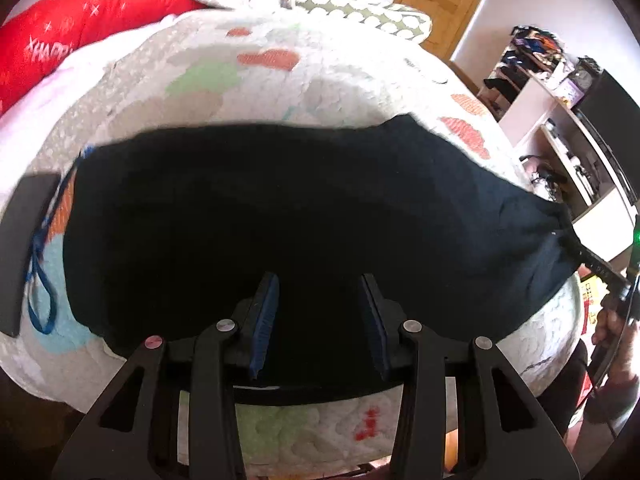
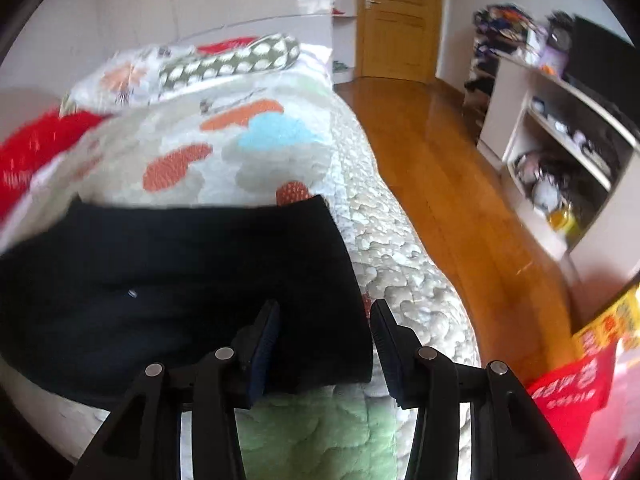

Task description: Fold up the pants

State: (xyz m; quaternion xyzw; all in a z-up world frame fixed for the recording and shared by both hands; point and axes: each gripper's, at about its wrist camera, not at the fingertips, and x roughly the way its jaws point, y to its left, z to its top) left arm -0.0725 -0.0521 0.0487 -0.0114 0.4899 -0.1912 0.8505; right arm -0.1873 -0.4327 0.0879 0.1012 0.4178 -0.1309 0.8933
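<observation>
The dark pants point(image 1: 280, 216) lie flat across the near part of the quilted bedspread point(image 1: 280, 80). The left gripper point(image 1: 319, 320) hangs over the fabric, jaws apart, gripping nothing. The right gripper point(image 2: 326, 344) straddles the pants' right near corner, jaws likewise spread and empty.

Left tongs point(image 1: 320, 320) & right tongs point(image 2: 326, 344): black linkage arms w/ silver round pivot screws, dark-blue ribbed pads point(image 1: 264, 320). Bare-skinned hand point(image 1: 612, 328) at right edge.

Patterned quilt point(image 2: 256, 148) spread across the bed. Red pillow point(image 1: 80, 32) seen at 10 o'clock, wooden door point(image 2: 394, 20) at 12, shelving unit point(image 2: 560, 152) at 2.
</observation>
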